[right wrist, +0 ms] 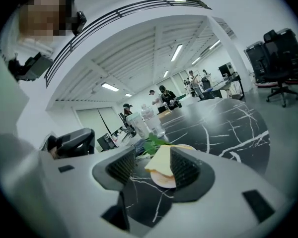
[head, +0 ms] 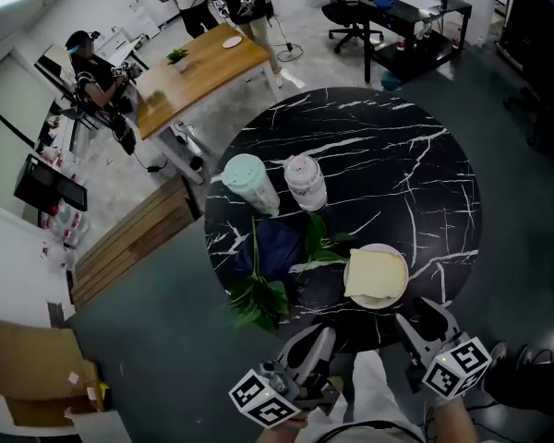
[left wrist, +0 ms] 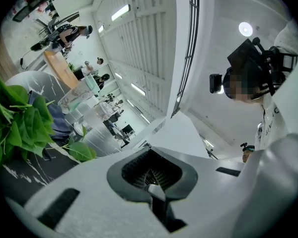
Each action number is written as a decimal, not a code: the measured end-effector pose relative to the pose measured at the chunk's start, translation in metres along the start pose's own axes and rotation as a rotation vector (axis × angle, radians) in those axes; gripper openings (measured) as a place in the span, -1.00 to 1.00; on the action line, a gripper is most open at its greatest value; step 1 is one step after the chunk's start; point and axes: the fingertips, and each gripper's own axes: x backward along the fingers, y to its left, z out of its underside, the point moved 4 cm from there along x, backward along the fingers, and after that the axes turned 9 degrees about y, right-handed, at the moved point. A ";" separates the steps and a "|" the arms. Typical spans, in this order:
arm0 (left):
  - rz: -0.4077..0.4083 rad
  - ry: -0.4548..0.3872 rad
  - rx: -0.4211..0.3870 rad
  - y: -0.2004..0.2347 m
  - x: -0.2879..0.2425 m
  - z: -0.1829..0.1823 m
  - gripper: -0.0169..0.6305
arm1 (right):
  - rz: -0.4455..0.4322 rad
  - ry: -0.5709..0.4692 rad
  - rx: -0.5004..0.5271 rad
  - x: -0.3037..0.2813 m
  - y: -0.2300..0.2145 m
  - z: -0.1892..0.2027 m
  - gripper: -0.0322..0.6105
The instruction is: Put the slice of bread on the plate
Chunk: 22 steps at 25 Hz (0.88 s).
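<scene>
Head view: slice of bread (head: 374,273) flat on plate (head: 383,303), near edge of black marble surface (head: 397,173). Alongside: teal-lidded tumbler (head: 249,183), pink-lidded tumbler (head: 305,182), leafy sprig (head: 258,300), blue cloth (head: 275,247). Right claw (head: 423,321) apart, empty; left claw (head: 312,347) together. Wooden desk (head: 196,72) beyond.

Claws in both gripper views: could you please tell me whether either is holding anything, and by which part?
Nothing is held. The right claw is open, clear of the bread on the plate; the left claw is shut and empty.

Bright overhead light, fisheye-warped edges
</scene>
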 end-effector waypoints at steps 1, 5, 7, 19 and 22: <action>0.007 -0.002 0.000 -0.003 0.001 -0.002 -0.92 | -0.011 -0.004 0.014 0.004 0.008 -0.001 -0.25; 0.042 -0.010 0.000 -0.018 0.002 -0.010 -0.92 | -0.064 -0.003 0.058 0.020 0.040 -0.007 -0.26; 0.065 -0.013 -0.024 -0.027 0.001 -0.017 -0.92 | -0.075 -0.005 0.095 0.026 0.054 -0.011 -0.26; 0.115 0.015 -0.142 -0.059 0.018 -0.022 -0.92 | -0.011 -0.053 0.209 0.087 0.107 -0.008 -0.69; 0.139 0.022 -0.162 -0.069 0.020 -0.023 -0.92 | -0.009 -0.072 0.212 0.096 0.114 -0.009 -0.79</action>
